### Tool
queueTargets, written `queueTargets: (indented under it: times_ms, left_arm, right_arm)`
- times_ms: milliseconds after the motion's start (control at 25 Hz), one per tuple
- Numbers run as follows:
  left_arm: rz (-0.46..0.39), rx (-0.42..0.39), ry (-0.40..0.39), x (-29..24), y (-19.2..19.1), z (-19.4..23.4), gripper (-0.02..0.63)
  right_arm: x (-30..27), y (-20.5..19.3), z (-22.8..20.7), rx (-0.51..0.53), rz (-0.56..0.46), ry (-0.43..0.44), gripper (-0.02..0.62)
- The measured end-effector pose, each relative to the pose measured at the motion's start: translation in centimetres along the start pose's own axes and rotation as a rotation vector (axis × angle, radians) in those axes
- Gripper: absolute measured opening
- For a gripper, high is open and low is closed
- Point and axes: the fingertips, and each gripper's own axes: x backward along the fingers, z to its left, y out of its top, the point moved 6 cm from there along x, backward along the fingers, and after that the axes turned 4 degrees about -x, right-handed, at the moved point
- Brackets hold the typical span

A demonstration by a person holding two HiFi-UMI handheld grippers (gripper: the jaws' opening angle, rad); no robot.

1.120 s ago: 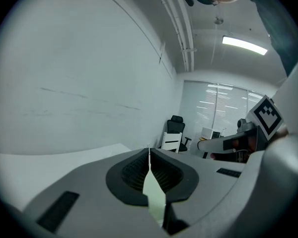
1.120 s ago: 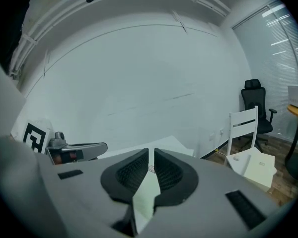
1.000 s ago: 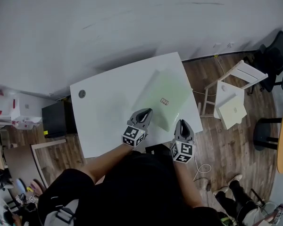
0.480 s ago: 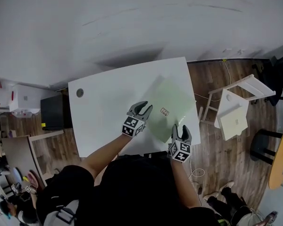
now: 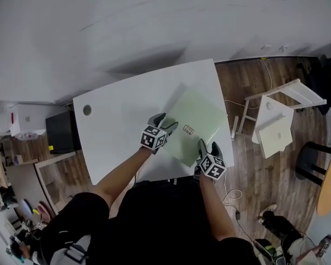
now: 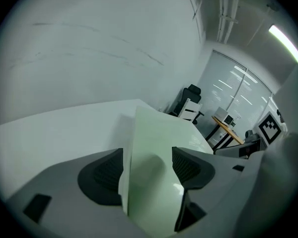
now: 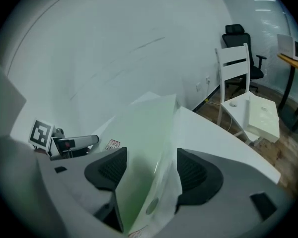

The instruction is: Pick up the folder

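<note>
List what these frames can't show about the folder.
Label on the folder: print too small, head and right gripper views.
Folder's near edge: head view, partly covered by the left gripper and right gripper; both are opening with its edge between the jaws.
Contact with the table under that edge: gripper views, jaws block it.
Folder's contents: nothing shows through it in any view.

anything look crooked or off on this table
Only the green folder: it lies askew, turned against the edges of the white table, near its right end. Its near edges sit between the opening jaws of the left gripper and right gripper, unclamped. Nothing spilled or damaged.
</note>
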Motion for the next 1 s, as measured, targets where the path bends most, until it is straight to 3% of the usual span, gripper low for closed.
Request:
queueTargets:
  times_ms: [200, 360, 560, 680, 840, 1000]
  left_arm:
    - [0.073, 0.048, -0.054, -1.5, -0.6, 0.3, 0.311]
    - [0.096, 0.067, -0.082, -1.7, -0.6, 0.5, 0.311]
    - [0.131, 0.021, -0.125, -2.2, -0.4, 0.9, 0.327]
    - [0.15, 0.054, -0.168, -2.6, -0.3, 1.0, 0.327]
    - [0.167, 0.006, -0.182, -2.8, 0.0, 1.0, 0.327]
    - [0.215, 0.085, -0.237, -3.4, -0.4, 1.6, 0.337]
  right_arm:
    - [-0.8, -0.7, 0.5, 0.052, 0.024, 0.037, 0.316]
    - [-1.4, -1.4, -0.1, -0.041, 0.031, 0.063, 0.325]
    - [-1.7, -1.6, -0.3, -0.093, 0.05, 0.09, 0.336]
    - [-1.3, -1.5, 0.3, -0.144, 0.11, 0.137, 0.337]
    - [-1.3, -2.5, 0.7, -0.147, 0.179, 0.124, 0.337]
    - [-1.7, -3.0, 0.3, -0.168, 0.163, 0.134, 0.337]
